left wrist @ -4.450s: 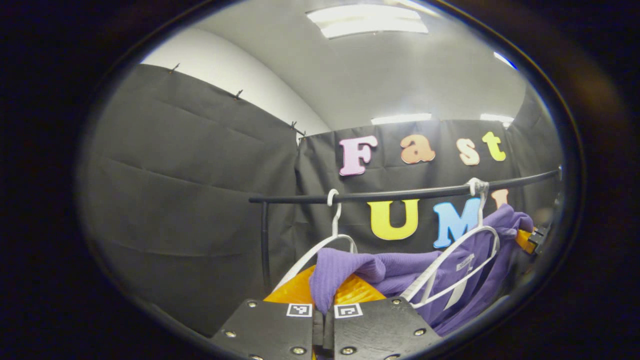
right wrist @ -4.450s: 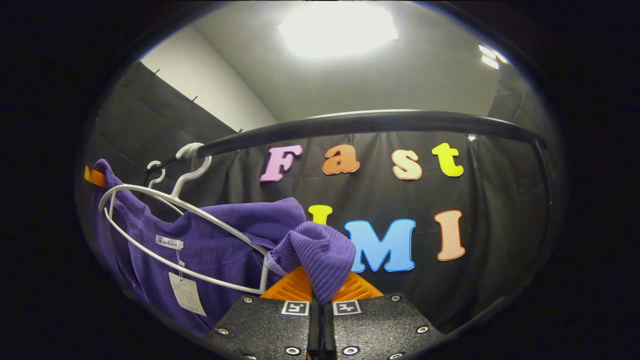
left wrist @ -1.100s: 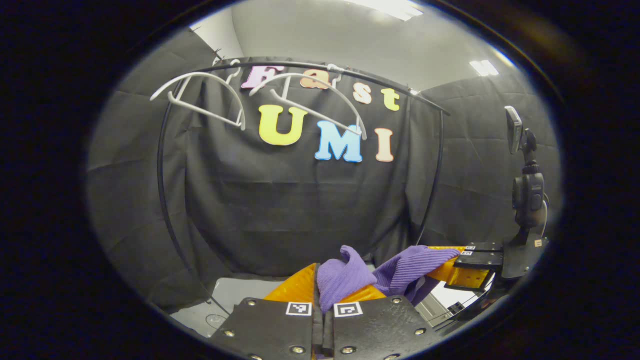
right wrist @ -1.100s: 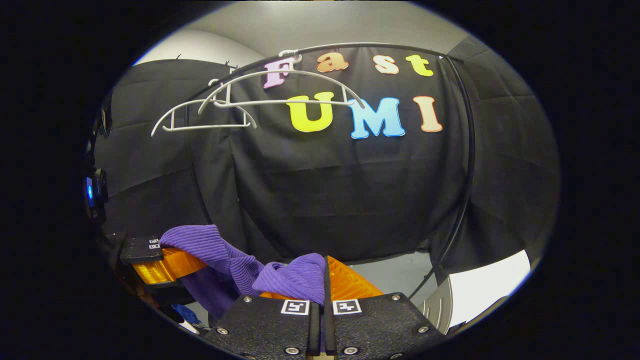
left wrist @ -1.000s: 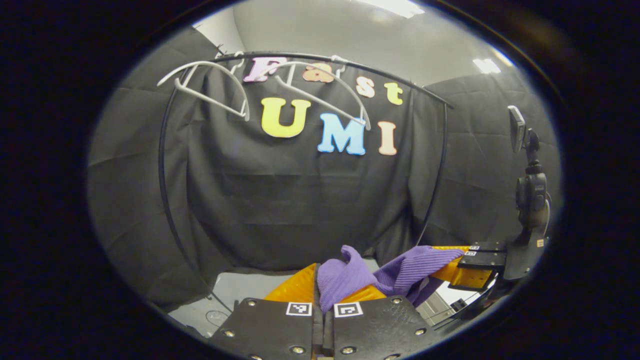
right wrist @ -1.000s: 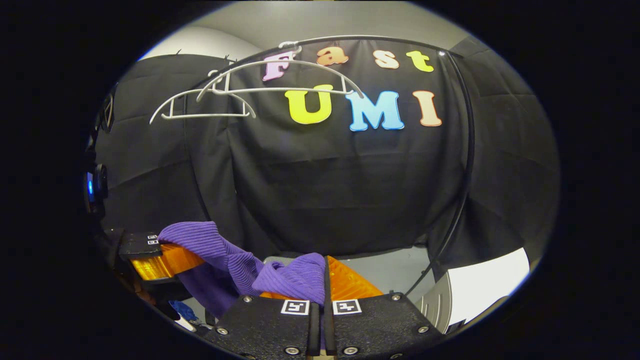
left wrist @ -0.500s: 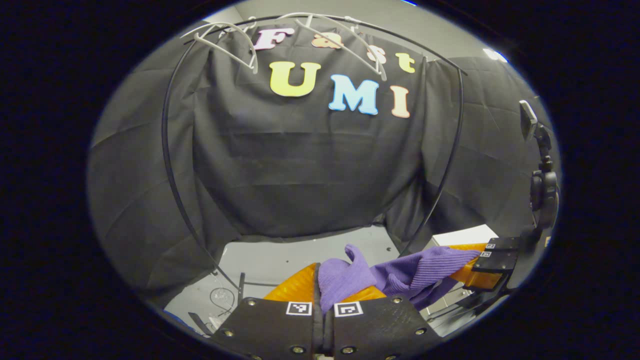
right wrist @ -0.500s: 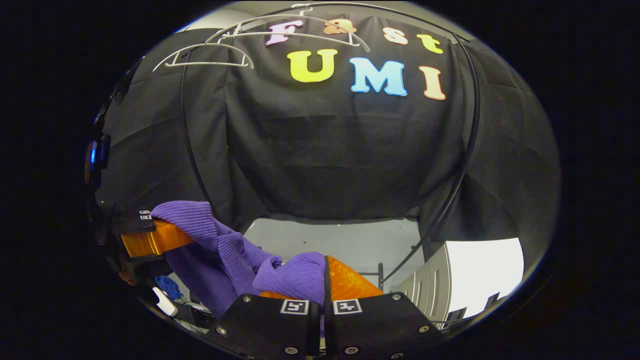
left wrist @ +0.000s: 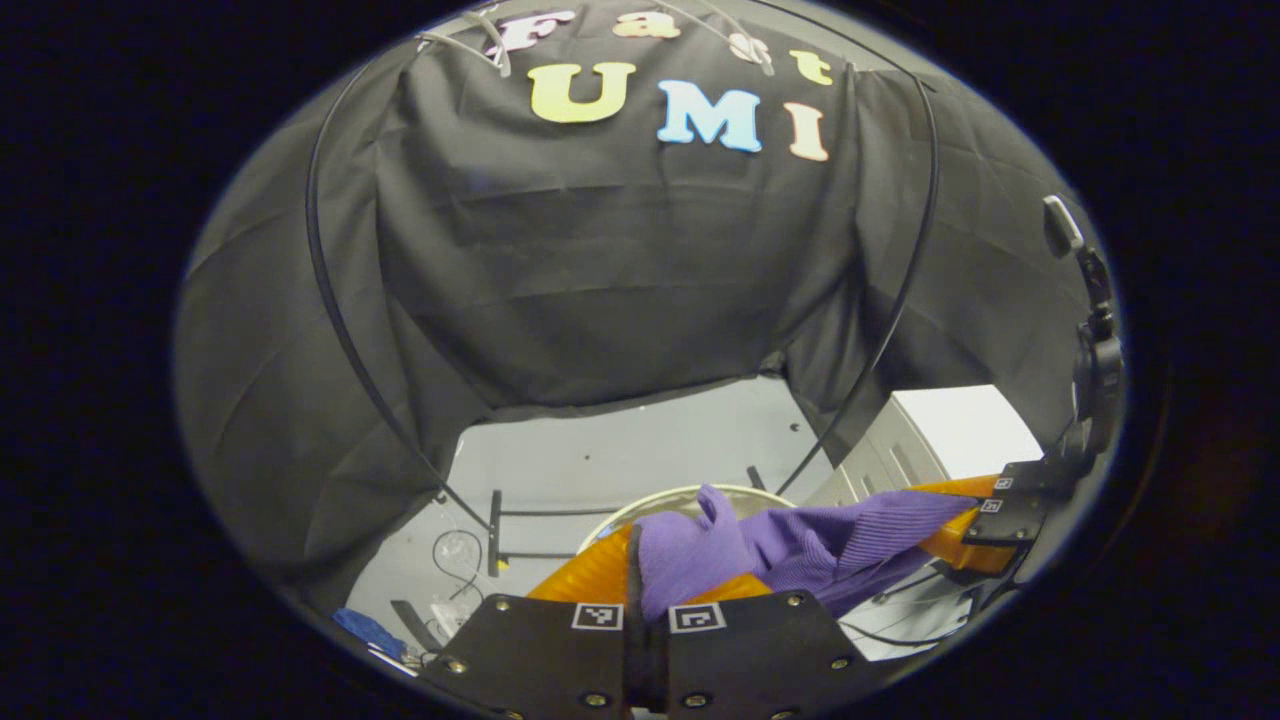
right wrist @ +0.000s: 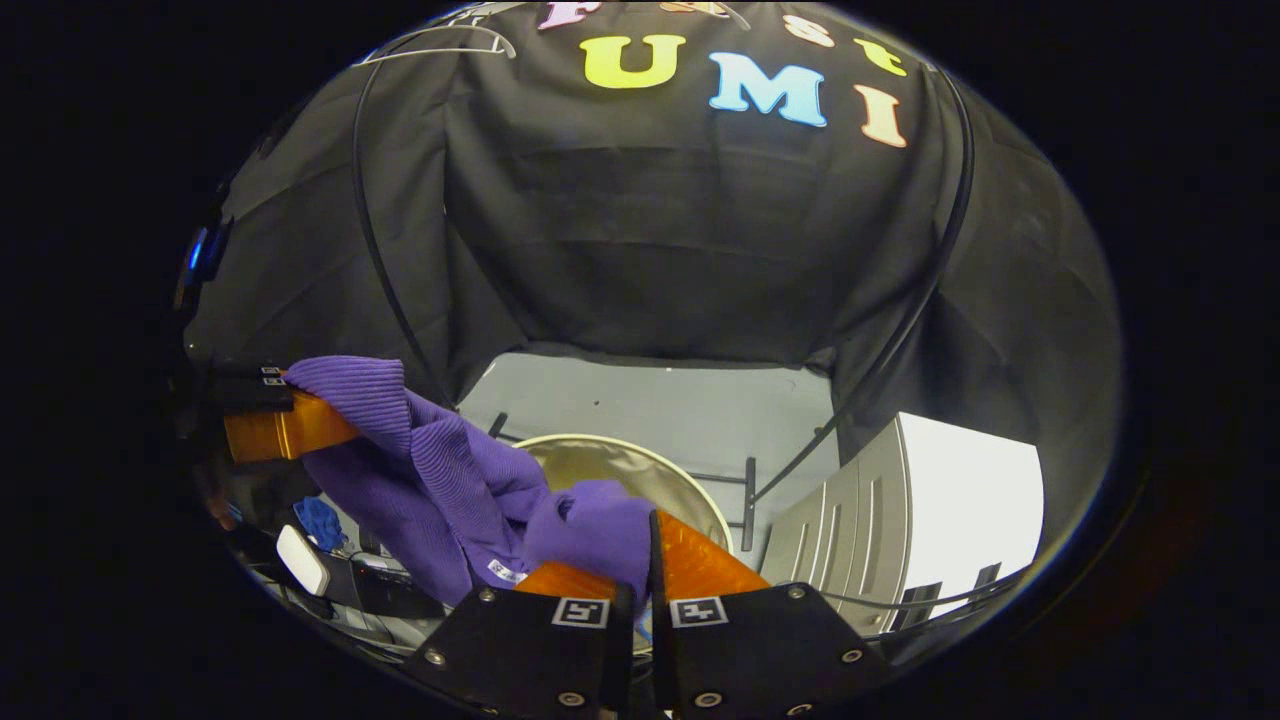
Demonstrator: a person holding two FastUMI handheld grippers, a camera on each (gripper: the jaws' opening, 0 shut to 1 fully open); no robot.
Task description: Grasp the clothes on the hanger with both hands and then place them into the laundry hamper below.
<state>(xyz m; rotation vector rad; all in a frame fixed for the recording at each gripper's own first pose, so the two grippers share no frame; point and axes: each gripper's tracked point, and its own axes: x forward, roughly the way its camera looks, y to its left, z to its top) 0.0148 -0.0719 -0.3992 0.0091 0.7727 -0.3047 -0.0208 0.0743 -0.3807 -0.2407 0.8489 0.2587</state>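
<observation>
Purple ribbed knit garment (right wrist: pixel 440 480), off the hanger, slung in the air between the two tools and sagging in the middle, above and near-left of the round cream-rimmed laundry hamper (right wrist: pixel 640 470) on the grey floor (right wrist: pixel 650 400).

Left gripper (left wrist: pixel 645 560): fingers pressed together on a bunched fold of the knit. Right gripper (right wrist: pixel 650 560): likewise pinching a wad of the cloth between both fingers. Each tool also shows at the far end of the span in the other's view.

White wire hangers (left wrist: pixel 470 35) bare on the thin black rail (left wrist: pixel 330 290) overhead, well apart from the cloth. White cabinet (right wrist: pixel 940 520) just right of the hamper; cables and clutter at floor level to the left.

Step in hand, as judged: carrying the garment down to the hamper. Do it well by:
- bringing both ends over the hamper mouth before lowering
- drawing the tools closer so the slack belly drops inside the rim first
- keeping both pinches firm until the bulk is in
- opening both together.

Risk: hanging fabric draping over the rim or snagging the rail's foot.
</observation>
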